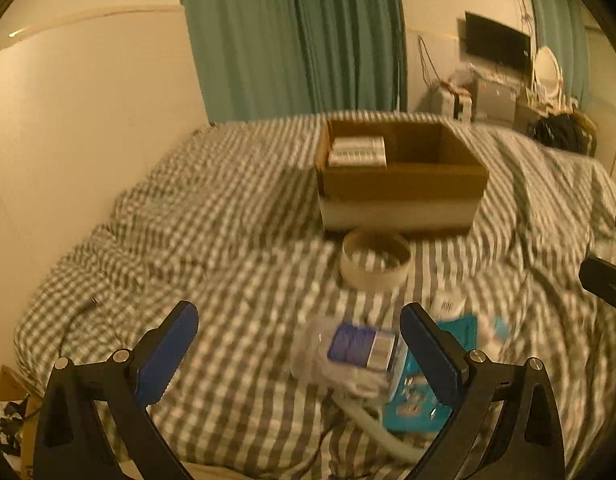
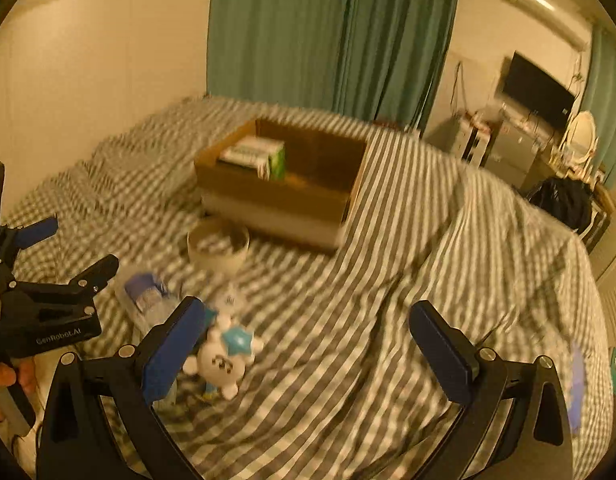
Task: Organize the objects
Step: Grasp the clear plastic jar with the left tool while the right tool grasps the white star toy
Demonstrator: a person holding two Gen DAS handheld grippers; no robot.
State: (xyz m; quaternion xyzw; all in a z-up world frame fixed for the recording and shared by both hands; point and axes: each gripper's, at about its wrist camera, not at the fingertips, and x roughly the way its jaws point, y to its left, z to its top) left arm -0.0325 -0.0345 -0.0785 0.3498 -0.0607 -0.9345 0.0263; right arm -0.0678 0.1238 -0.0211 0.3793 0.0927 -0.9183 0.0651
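Both tongs hover spread and empty over a grey-and-white striped bed cover (image 2: 388, 280): left gripper (image 1: 298, 336) above a clear plastic packet with a purple label (image 1: 352, 346), right gripper (image 2: 304, 332) beside a white plush toy (image 2: 224, 360). Beyond, a white tape roll (image 1: 375, 262) lies just before an open brown cardboard box (image 1: 400, 176) holding small green-and-white cartons (image 1: 358, 152) at its left end; open bedding lies all around.

One text can be read — "GenRobot.AI", in pale letters on the black body of the left gripper (image 2: 72, 248), well to the left of the cardboard box (image 2: 280, 196). The printing on the small boxes (image 2: 254, 154) inside that cardboard box is too blurred to read — likewise the barcode label (image 1: 448, 304) in front of it.
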